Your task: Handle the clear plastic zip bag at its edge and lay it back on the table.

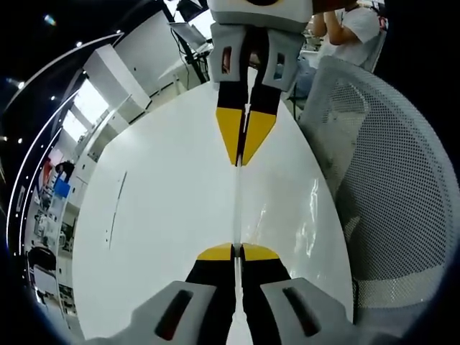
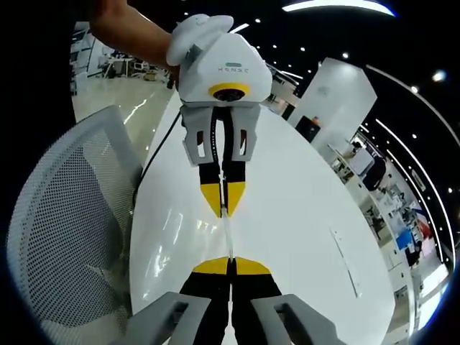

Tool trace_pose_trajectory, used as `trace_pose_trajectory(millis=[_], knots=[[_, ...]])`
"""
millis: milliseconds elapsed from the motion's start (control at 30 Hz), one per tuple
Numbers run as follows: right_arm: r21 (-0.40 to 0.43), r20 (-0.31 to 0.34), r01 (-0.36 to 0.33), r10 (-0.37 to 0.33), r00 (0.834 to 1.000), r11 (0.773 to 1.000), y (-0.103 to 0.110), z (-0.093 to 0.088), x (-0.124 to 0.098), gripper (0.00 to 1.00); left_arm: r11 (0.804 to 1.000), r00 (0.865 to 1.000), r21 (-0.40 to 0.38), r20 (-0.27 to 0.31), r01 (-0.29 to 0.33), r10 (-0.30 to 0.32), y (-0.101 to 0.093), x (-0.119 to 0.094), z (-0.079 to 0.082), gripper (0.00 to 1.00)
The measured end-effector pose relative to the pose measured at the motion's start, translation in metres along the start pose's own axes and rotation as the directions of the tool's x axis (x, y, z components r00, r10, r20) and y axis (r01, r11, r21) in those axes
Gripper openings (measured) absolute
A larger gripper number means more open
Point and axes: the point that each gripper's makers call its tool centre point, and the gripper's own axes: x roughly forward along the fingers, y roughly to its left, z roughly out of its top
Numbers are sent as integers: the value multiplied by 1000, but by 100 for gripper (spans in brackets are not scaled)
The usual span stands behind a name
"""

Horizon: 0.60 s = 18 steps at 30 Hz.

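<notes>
The clear plastic zip bag (image 1: 236, 208) is stretched edge-on as a thin line between the two grippers, above the white table (image 1: 158, 215). Faint glints show its sheet spreading toward the chair side. My left gripper (image 1: 237, 251) is shut on one end of the bag's edge. Facing it, my right gripper (image 1: 241, 162) is shut on the other end. In the right gripper view the same bag (image 2: 229, 237) runs from my right gripper (image 2: 231, 264) to the left gripper (image 2: 224, 213), over the table (image 2: 309, 230).
A white mesh chair (image 1: 392, 194) stands close against the table's side; its back (image 2: 68, 215) also appears in the right gripper view. A person's arm (image 2: 129, 32) holds the left gripper. Another person (image 1: 352, 32) sits beyond the table. Desks and shelves line the room.
</notes>
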Motion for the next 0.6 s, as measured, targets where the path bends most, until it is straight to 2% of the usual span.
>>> trace_pose_trajectory(millis=[600], knots=[[5,5,-2,2,1000,1000,0,-2,-3,0,1000,1000,-6,-8,-1,1,0,-4,-9,0]])
